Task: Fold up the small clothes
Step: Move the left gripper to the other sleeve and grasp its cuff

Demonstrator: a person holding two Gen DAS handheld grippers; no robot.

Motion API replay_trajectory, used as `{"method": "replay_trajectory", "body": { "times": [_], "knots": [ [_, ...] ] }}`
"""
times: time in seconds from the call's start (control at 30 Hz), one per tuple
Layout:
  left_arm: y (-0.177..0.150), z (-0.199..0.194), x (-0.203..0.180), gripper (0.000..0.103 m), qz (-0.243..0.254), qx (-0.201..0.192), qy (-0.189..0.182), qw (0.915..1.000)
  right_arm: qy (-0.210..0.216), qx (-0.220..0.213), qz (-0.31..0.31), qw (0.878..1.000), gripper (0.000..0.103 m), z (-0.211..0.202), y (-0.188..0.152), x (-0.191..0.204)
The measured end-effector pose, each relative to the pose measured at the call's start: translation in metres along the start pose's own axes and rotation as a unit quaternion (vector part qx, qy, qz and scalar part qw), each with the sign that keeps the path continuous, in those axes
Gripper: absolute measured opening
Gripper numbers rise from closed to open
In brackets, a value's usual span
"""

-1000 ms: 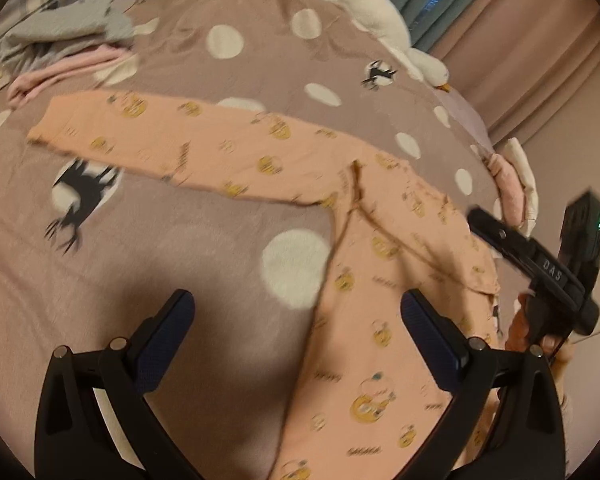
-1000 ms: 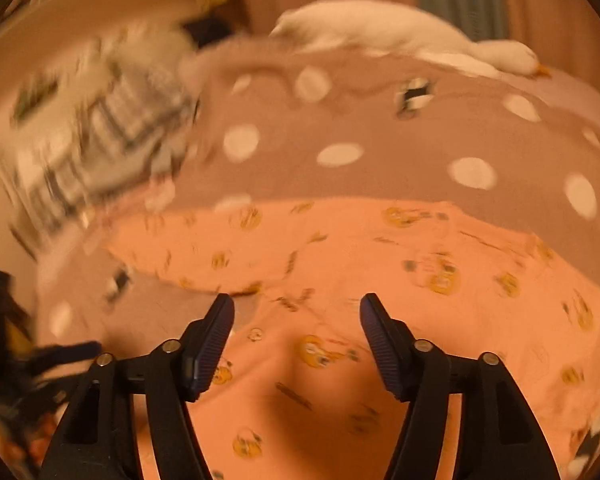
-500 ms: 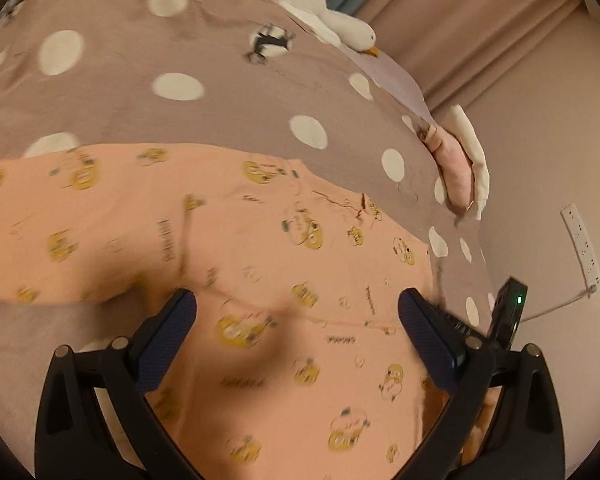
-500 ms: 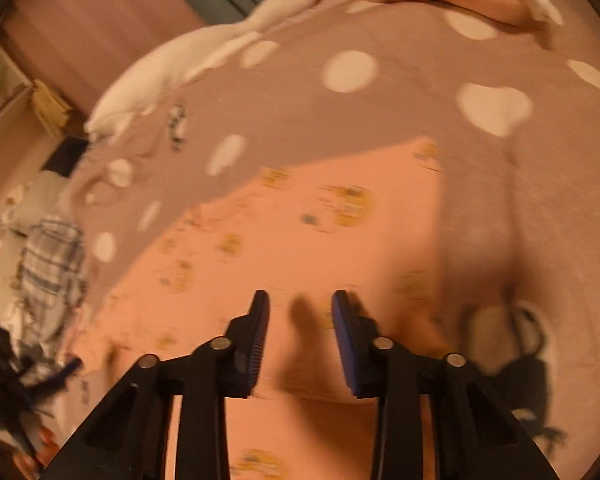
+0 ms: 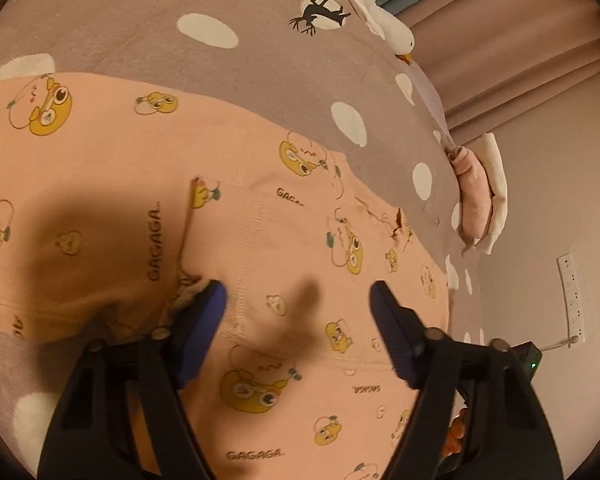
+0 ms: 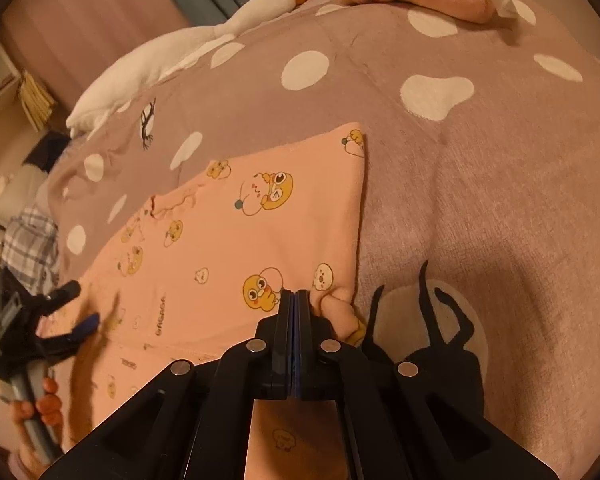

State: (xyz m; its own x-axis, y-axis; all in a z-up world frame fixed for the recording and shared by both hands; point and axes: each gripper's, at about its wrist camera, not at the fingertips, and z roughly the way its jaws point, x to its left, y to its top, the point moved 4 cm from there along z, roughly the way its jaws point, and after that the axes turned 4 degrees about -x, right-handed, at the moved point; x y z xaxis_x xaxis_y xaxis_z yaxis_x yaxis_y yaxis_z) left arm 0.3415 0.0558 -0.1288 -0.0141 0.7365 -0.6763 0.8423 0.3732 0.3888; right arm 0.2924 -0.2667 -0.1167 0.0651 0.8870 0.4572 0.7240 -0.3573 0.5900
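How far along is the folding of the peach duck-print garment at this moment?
Done: the peach cotton garment with yellow duck prints lies spread on the taupe blanket with white spots. In hand: the right gripper is shut on its lower hem corner; the left gripper is closing over the fabric, pads not yet pressing. Left: no fold is visible yet, so all folding remains.

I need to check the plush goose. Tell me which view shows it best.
The right wrist view: the plush goose lies there with head, orange beak, neck and body visible along the bed's far edge. The left wrist view catches only its head and part of the neck.
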Motion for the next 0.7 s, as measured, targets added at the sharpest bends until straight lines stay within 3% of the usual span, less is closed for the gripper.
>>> {"method": "replay_trajectory", "body": {
  "times": [0.07, 0.1, 0.13, 0.17, 0.23, 0.43, 0.53, 0.7],
  "knots": [
    [0.000, -0.013, 0.001, 0.074, -0.014, -0.002, -0.017, 0.9998, 0.002, -0.007, 0.005, 1.000, 0.000, -0.010, -0.001, 0.003],
    [-0.001, -0.024, 0.001, 0.082, -0.020, -0.008, -0.030, 0.9993, 0.009, -0.011, 0.002, 1.000, 0.003, -0.016, -0.003, 0.006],
    [-0.001, -0.031, 0.002, 0.091, -0.022, -0.017, -0.035, 0.9990, 0.017, -0.015, -0.001, 1.000, 0.020, -0.021, -0.004, 0.009],
    [-0.003, -0.047, 0.007, 0.094, -0.028, -0.033, -0.035, 0.9985, 0.028, -0.020, -0.004, 0.999, 0.044, -0.029, -0.006, 0.014],
    [-0.005, -0.071, 0.020, 0.097, -0.043, -0.050, -0.039, 0.9971, 0.049, -0.038, -0.011, 0.998, 0.062, -0.048, -0.011, 0.023],
    [-0.006, -0.149, 0.094, 0.100, -0.124, -0.118, -0.011, 0.9852, 0.099, -0.033, -0.024, 0.994, 0.065, -0.076, -0.030, 0.044],
    [-0.003, -0.188, 0.139, 0.100, -0.177, -0.158, 0.002, 0.9713, 0.118, -0.034, -0.020, 0.992, 0.068, -0.086, -0.041, 0.049],
    [-0.001, -0.228, 0.198, 0.100, -0.259, -0.208, -0.020, 0.9430, 0.110, -0.036, -0.033, 0.993, 0.068, -0.093, -0.058, 0.059]
  ]
}}
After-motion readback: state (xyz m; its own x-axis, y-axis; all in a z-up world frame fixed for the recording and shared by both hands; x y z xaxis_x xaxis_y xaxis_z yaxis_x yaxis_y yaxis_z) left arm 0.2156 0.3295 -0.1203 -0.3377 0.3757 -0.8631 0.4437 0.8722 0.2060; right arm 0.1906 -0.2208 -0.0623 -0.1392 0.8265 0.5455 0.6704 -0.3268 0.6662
